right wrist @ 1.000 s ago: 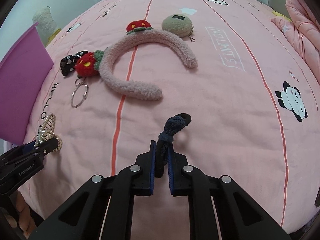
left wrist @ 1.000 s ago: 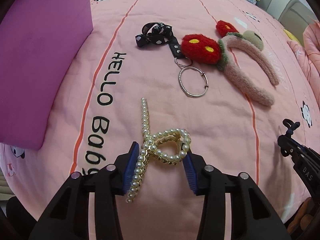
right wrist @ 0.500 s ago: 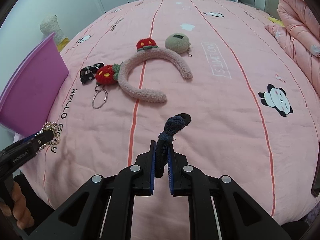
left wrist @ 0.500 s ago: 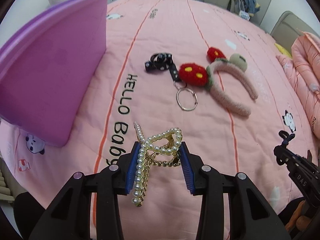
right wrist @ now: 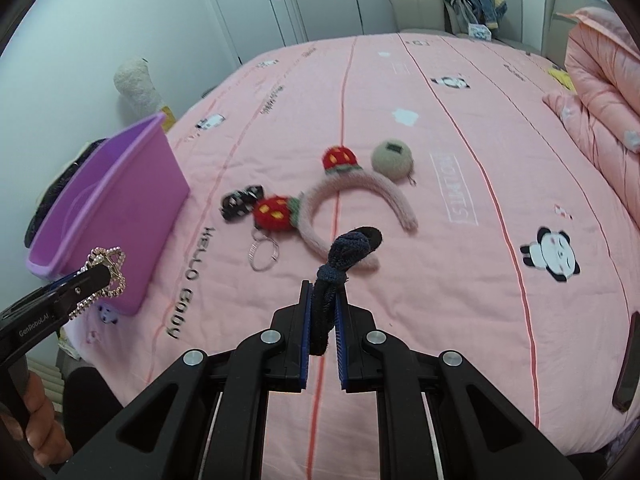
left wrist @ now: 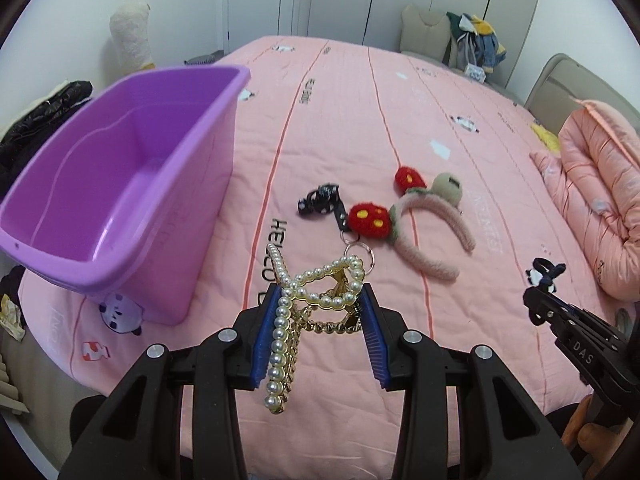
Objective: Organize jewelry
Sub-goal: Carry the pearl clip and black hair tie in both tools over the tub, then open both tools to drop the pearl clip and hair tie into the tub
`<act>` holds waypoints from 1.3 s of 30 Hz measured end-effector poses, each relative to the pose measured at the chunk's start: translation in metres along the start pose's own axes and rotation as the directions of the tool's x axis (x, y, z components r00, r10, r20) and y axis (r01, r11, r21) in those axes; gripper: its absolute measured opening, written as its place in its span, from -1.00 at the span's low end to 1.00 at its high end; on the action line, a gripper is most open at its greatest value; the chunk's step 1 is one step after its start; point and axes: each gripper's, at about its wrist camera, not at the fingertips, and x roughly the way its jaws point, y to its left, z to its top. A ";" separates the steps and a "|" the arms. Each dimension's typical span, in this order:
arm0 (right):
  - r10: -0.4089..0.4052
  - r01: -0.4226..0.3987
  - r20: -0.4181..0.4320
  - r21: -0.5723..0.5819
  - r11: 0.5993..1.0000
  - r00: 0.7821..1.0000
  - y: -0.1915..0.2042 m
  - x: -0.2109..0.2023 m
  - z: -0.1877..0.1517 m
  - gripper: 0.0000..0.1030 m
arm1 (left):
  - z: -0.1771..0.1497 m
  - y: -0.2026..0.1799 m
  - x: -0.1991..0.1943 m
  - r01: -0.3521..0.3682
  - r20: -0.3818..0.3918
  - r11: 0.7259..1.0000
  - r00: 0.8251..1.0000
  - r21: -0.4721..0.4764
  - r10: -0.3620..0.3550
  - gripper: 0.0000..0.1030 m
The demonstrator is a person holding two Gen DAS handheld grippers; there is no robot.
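At the far left a purple plastic bin (left wrist: 120, 184) sits on the near left corner of the bed (left wrist: 400, 128), its open top showing a bare bottom in the left wrist view; behind it a cream plush toy (left wrist: 130, 34) stands against the wall. Just right of the bin, the left tongs (left wrist: 318, 322) are clamped on a pearl hair claw (left wrist: 316, 300), its gold frame pinched between the blue pads and one pearl-lined arm hanging down past the left pad, the whole clip lifted clear of the pink quilt. In the right wrist view the same clip (right wrist: 102, 276) shows in front of the bin's near wall, with a hand (right wrist: 40, 432) on the handle at the lower left. Further right, on the quilt beyond the printed lettering, lie a black dotted strap (left wrist: 322, 200) joined to a metal key ring (left wrist: 360, 256), and touching it a pink fuzzy headband (left wrist: 432, 236) with two red mushroom-like pompoms. A beige round plush pouch (left wrist: 448, 188) rests against the headband's far arc. Right of these, the right tongs (right wrist: 323, 318) are closed on a dark hair tie (right wrist: 340, 264), its knotted loop rising above the pads, off the bed. At the far right a pink folded duvet (left wrist: 596, 200) is heaped along the bed's edge.
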 end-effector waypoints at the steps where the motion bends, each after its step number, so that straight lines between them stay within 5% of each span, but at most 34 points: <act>1: 0.010 -0.010 0.009 -0.008 1.000 1.000 0.006 -0.004 0.005 -0.80 | 0.005 0.002 -0.009 0.000 0.015 1.000 1.000 -0.003 0.000 -0.25; 12: 0.225 -0.217 0.038 -0.149 0.965 0.974 0.116 -0.011 0.079 -0.79 | 0.056 0.081 -0.074 -0.114 0.104 0.988 0.987 -0.099 0.125 -0.25; 22: 0.390 -0.392 -0.065 -0.271 0.879 0.919 0.236 0.030 0.123 -0.79 | 0.079 0.182 -0.072 -0.256 0.048 0.938 0.960 -0.233 0.274 -0.25; 29: 0.394 -0.430 -0.171 -0.321 0.844 0.903 0.299 0.079 0.130 -0.79 | 0.082 0.217 -0.042 -0.270 -0.021 0.926 0.961 -0.264 0.275 -0.25; 39: 0.333 -0.415 -0.276 -0.338 0.844 0.902 0.336 0.139 0.130 -0.79 | 0.088 0.238 -0.001 -0.289 -0.100 0.911 0.957 -0.295 0.271 -0.25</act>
